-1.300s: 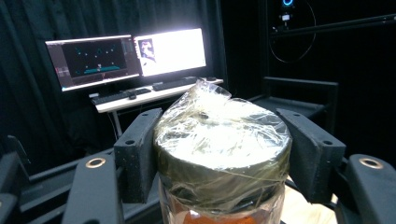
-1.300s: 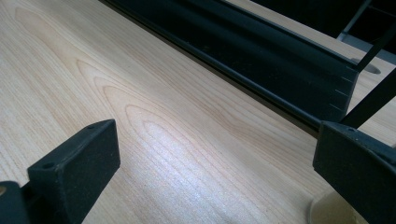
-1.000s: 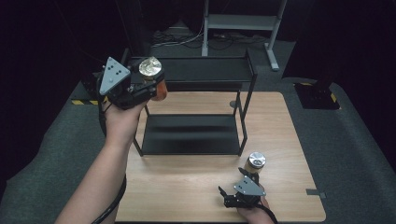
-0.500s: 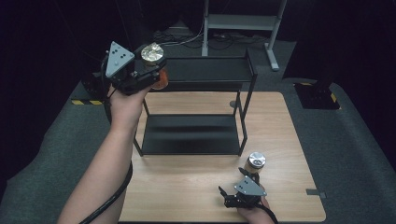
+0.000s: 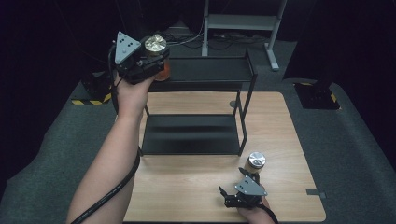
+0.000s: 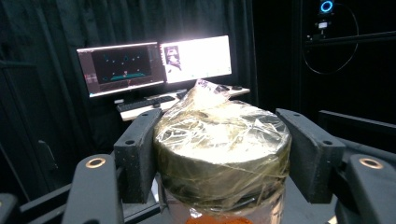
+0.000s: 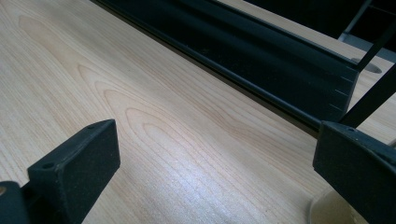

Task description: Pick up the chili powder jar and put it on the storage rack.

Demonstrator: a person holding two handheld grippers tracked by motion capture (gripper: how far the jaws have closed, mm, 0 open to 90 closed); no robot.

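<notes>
Fingers of the left gripper are clamping a film-wrapped jar, label unreadable; right gripper fingers are gaping over the desk.

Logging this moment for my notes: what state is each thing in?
Left hand-held gripper: shut on a jar, held up by the rack's top shelf.
Held jar: upright, lid on, plastic-wrapped.
Right hand-held gripper: open, low over the table.
Second jar: upright on the table, lid on.
Rack: both shelves bare.
</notes>
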